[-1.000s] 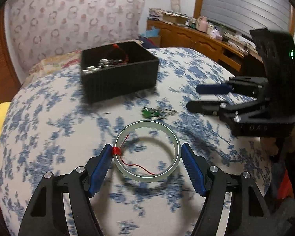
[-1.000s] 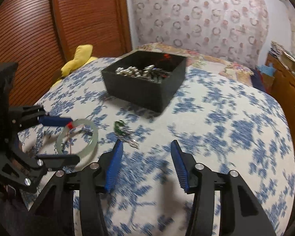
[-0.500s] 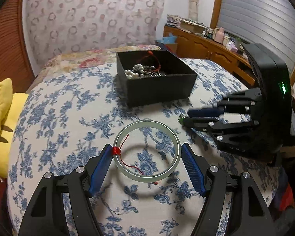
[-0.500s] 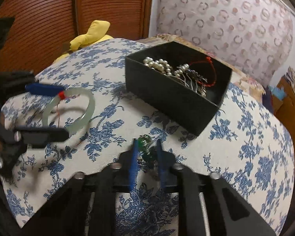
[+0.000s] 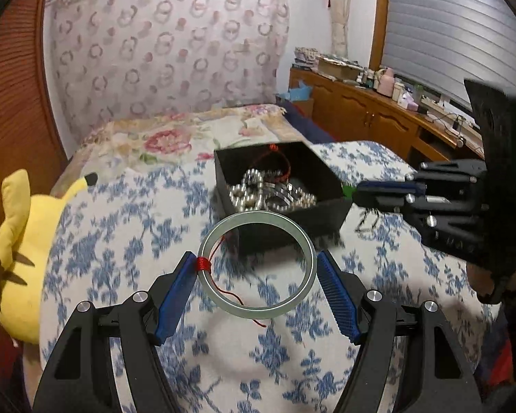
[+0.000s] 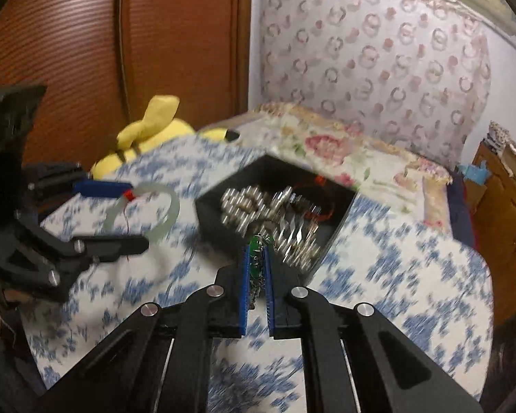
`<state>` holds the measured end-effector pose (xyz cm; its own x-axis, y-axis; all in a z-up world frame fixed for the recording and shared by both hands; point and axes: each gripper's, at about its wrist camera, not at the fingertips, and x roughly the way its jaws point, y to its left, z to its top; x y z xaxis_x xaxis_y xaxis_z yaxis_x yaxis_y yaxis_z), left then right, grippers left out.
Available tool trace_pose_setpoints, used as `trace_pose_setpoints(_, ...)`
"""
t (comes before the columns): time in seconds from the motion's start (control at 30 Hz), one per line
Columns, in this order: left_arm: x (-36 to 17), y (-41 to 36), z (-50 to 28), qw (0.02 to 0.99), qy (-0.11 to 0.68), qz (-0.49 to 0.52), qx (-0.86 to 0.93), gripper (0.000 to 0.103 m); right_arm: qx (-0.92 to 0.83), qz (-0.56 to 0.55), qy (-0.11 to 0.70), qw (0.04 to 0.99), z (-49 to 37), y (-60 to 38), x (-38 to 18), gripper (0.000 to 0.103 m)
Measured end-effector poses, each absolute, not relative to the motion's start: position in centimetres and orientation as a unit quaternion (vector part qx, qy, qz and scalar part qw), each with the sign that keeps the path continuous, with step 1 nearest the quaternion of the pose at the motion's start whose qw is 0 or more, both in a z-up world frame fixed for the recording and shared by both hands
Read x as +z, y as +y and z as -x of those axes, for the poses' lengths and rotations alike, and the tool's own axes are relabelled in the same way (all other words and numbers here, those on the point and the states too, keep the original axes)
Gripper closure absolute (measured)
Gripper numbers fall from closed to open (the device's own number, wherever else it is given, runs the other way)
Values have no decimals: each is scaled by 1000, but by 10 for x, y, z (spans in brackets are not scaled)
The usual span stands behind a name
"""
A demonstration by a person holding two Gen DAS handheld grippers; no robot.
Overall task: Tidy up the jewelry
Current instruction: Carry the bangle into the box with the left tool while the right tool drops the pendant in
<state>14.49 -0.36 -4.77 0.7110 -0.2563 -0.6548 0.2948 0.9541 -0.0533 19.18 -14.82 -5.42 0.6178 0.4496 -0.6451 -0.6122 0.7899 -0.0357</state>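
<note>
the left gripper (image 5: 258,275) pinches a pale green bangle (image 5: 258,265) across its width, lifted above the flowered bedspread (image 5: 120,241), just near of the black box (image 5: 326,206) of jewelry. the right gripper (image 6: 257,258), its jaws having just closed, pinches a small green trinket (image 6: 257,244) by the box's near edge.

Count on inspection: one black box (image 5: 330,211) on the bed (image 5: 127,241), holding a heap of pearl-like beads and silver pieces (image 5: 268,192) too tangled to number, plus one red cord (image 5: 278,161). One pale green bangle (image 5: 258,265), with one red thread wrap (image 5: 203,264). One small green-stoned piece with a chain (image 6: 257,251). Two sets of tongs: left (image 5: 258,275), right (image 6: 257,268). One yellow plush toy (image 5: 24,241). One flowered pillow (image 5: 175,137)
</note>
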Motion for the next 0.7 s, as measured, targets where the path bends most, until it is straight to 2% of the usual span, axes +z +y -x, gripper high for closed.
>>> trace_pose_setpoints(0.37,-38,-13,-176,929,339,-30,-148,34,277,106,325,898,-251,-148,-54,93)
trace_pose_setpoints(0.7,-46,-17,-211,924,354,-19,-142,34,277,72,337,897,-269,-161,-62,87)
